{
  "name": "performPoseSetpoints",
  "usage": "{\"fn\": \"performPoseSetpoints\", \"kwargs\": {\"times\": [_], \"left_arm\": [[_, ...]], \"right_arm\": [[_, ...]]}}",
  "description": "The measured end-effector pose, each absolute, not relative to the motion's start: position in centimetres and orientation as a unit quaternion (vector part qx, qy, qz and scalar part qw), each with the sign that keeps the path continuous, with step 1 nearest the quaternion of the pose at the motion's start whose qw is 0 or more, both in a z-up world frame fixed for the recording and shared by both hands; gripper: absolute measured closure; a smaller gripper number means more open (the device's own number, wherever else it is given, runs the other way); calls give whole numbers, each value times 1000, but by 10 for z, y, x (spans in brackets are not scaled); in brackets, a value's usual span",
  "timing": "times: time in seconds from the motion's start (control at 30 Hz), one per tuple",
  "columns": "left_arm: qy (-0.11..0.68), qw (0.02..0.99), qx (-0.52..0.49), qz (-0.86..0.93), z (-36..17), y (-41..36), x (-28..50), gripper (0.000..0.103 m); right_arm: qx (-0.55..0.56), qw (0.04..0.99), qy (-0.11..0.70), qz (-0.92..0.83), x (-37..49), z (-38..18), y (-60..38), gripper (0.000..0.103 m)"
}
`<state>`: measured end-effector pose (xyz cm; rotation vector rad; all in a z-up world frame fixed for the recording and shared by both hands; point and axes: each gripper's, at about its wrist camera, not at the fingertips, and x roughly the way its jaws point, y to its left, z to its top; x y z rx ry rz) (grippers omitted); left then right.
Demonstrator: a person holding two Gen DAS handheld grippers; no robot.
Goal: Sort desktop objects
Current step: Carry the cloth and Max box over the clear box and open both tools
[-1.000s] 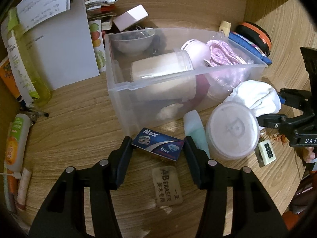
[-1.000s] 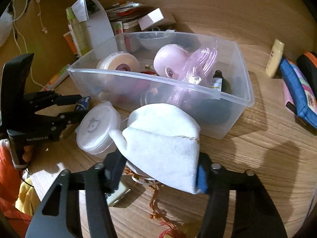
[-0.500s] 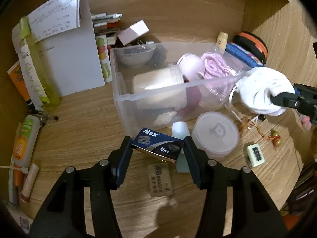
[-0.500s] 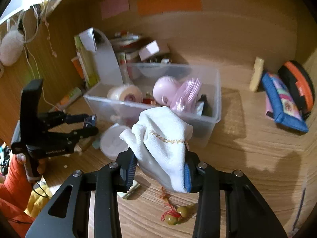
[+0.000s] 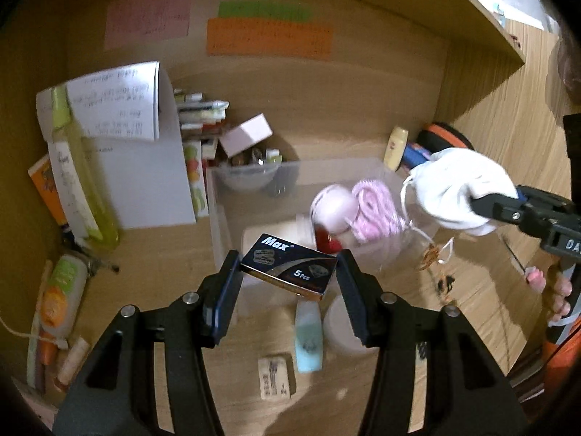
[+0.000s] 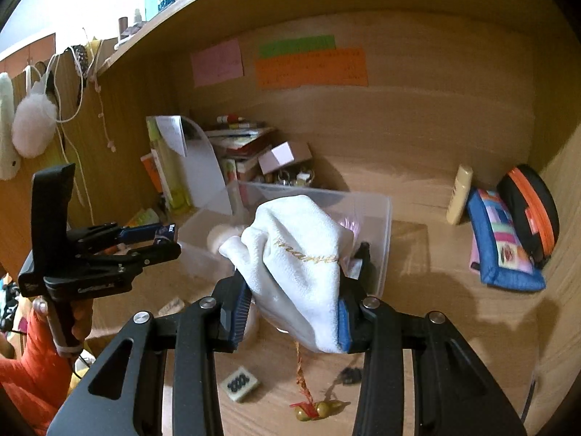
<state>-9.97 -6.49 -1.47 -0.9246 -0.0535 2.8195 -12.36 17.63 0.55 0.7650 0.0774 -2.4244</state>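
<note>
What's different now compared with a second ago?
Both hand-held grippers rose from the desk. The left one carried the blue Max box up over the clear bin; the right one lifted the white pouch, its tassel dangling. Both stayed clamped; the bin didn't move.

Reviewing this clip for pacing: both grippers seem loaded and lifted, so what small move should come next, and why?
Probably lower the right gripper a little toward the clear bin and release there. It is clamped on the white pouch, held above the desk near the bin's front edge, its tasselled cord dangling. The left gripper holds the Max box over the bin too, and could follow.
</note>
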Motion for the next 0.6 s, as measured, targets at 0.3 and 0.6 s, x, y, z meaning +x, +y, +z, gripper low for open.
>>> {"fn": "performPoseSetpoints", "kwargs": {"times": [0.3,0.6], "left_arm": [[-12,67,-311,948,-11,-65,-130,51],[-30,54,-340,938,-34,-73,-164,51]], "right_arm": [[295,303,28,-906,-154,2,159,68],[332,310,25,-890,-192,-27,133,68]]}}
